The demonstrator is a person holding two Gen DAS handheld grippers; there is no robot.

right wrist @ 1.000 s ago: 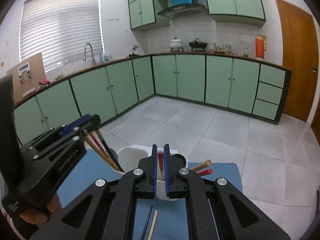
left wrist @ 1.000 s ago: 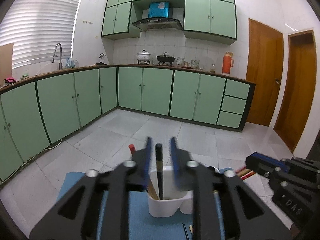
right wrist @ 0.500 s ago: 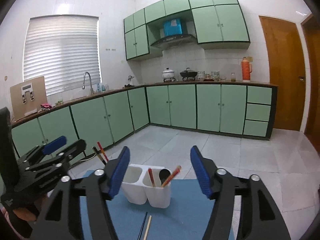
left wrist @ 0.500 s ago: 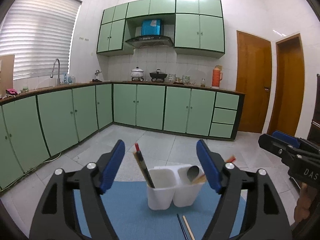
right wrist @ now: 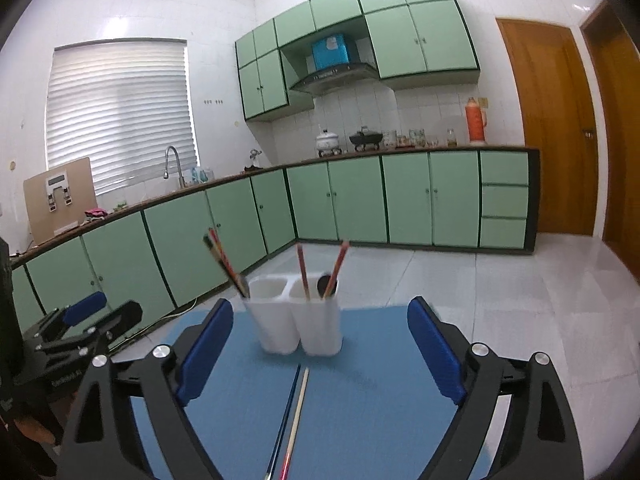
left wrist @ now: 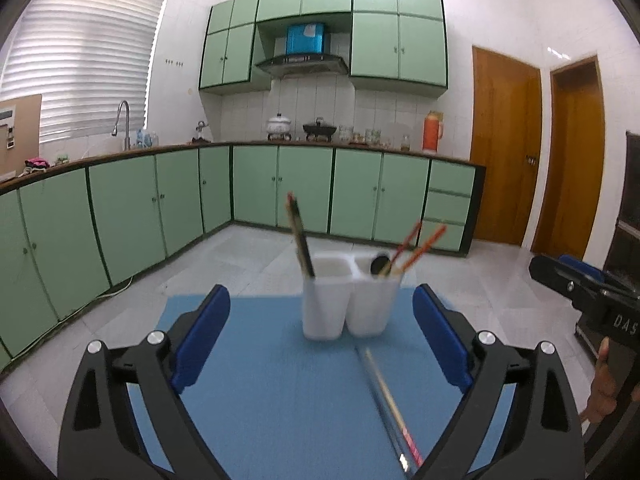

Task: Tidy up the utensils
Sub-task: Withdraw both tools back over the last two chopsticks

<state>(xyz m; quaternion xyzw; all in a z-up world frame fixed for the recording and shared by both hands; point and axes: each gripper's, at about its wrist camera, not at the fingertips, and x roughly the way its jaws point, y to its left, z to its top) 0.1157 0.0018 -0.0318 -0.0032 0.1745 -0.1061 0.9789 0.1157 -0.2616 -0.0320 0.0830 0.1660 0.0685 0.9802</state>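
A white two-compartment utensil holder (left wrist: 350, 300) (right wrist: 298, 320) stands on a blue mat (left wrist: 280, 380) (right wrist: 360, 380). Its left compartment holds dark and red chopsticks (left wrist: 300, 236) (right wrist: 226, 262). Its right compartment holds red chopsticks (left wrist: 416, 246) (right wrist: 320, 266) and a dark spoon (left wrist: 379, 264). Two loose chopsticks (left wrist: 388, 400) (right wrist: 292, 412) lie on the mat in front of the holder. My left gripper (left wrist: 320, 336) is open and empty, pulled back from the holder. My right gripper (right wrist: 320, 344) is open and empty, also back from it.
The mat lies on a pale table top whose far edge lies just behind the holder. Green kitchen cabinets (left wrist: 280, 188), a tiled floor and wooden doors (left wrist: 504, 168) lie beyond. The right gripper shows at the right edge of the left wrist view (left wrist: 588, 296).
Both grippers were shut on chopsticks over the holder, then opened, leaving the chopsticks in the compartments. Both have since drawn back toward me, so the holder looks farther away.
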